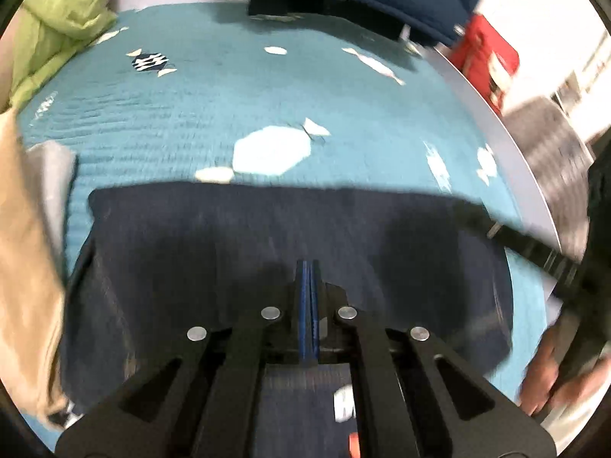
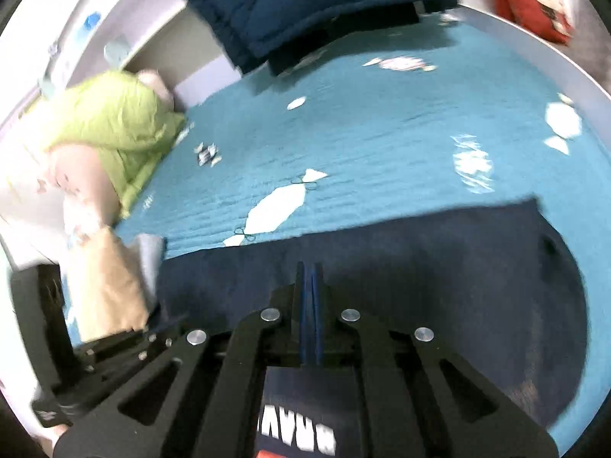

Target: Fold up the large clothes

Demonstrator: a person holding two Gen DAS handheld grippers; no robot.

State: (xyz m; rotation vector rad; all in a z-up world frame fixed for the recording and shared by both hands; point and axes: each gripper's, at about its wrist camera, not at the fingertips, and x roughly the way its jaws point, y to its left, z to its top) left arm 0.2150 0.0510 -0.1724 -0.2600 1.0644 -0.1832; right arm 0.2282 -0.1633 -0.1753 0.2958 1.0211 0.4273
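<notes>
A large navy garment (image 1: 229, 248) lies spread on the teal bed cover (image 1: 191, 114), its far edge straight across the view. My left gripper (image 1: 309, 265) is shut, blue pads together, with the navy cloth gathered at its tips. White lettering shows on a lower layer between the finger arms. In the right wrist view the same navy garment (image 2: 420, 267) spreads to the right. My right gripper (image 2: 310, 267) is shut too, and folds of the cloth run up to its tips. White print reads upside down below it. Both views are blurred.
A green quilt (image 2: 114, 122) and a beige cloth (image 2: 103, 286) sit at the left, a navy quilted blanket (image 2: 305, 0) at the far end. A red pack (image 1: 485, 53) lies beyond the white bed edge (image 1: 508, 141). A hand (image 1: 553, 381) shows at the right.
</notes>
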